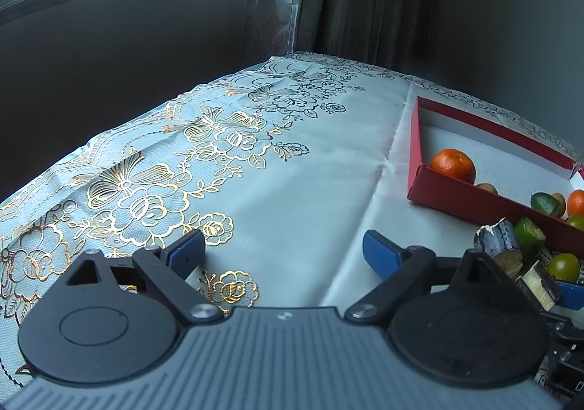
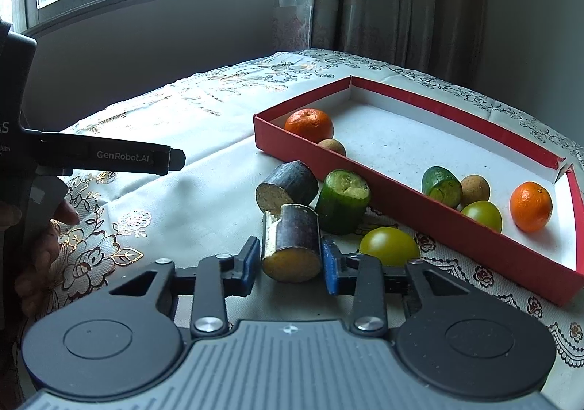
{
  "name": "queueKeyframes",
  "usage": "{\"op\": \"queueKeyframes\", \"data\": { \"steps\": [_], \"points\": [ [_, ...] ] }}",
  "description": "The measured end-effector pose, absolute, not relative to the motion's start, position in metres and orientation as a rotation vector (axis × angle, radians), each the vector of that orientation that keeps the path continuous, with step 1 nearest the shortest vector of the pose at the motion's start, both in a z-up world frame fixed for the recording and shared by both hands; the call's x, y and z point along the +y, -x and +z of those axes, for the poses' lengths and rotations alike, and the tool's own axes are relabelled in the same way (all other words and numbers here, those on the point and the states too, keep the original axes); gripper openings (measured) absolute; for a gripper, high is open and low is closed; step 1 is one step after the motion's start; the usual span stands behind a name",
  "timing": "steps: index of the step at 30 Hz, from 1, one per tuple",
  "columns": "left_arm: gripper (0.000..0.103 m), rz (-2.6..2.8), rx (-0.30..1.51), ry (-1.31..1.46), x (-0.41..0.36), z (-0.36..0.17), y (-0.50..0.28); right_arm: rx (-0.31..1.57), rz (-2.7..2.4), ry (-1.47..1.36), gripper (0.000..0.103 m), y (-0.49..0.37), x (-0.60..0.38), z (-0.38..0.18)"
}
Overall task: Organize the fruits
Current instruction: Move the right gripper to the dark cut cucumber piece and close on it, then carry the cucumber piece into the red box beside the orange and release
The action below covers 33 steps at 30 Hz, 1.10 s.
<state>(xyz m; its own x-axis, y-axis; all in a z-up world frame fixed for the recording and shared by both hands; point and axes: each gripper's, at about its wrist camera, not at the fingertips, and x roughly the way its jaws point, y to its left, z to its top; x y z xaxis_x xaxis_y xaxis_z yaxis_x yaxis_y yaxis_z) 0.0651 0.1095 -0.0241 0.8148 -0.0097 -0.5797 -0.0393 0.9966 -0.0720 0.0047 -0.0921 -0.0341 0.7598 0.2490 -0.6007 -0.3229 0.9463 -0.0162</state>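
Floral tablecloth (image 2: 153, 118), red tray (image 2: 365, 165) as landmark: my right gripper (image 2: 291, 258) clamps the dark sugarcane chunk (image 2: 292, 244) just outside the tray's near wall, likely stiff, heavy, slick-skinned, so mid-barrel hold; left gripper (image 1: 283, 251) gapes empty.

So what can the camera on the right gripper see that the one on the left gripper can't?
Only the right wrist view shows the whole red tray, the right gripper shut on a dark sugarcane piece, and the left gripper's body seen side-on with the hand holding it. Only the left wrist view shows the left gripper front-on, open, with bare tablecloth between its fingers. Both share the tray, the orange in its corner, the cane and green pieces, the window and the curtain.
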Motion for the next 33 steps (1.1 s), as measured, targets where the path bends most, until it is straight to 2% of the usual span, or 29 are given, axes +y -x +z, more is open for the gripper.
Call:
{"op": "queueKeyframes", "data": {
  "steps": [19,33],
  "points": [
    [0.092,0.016,0.619,0.082,0.11,-0.025,-0.065,0.6,0.345,0.057,0.032,0.027,-0.107,-0.027],
    [0.092,0.044,0.624,0.057,0.107,-0.024,-0.066,0.461,0.24,0.01,0.032,0.036,-0.156,0.01]
  ]
}}
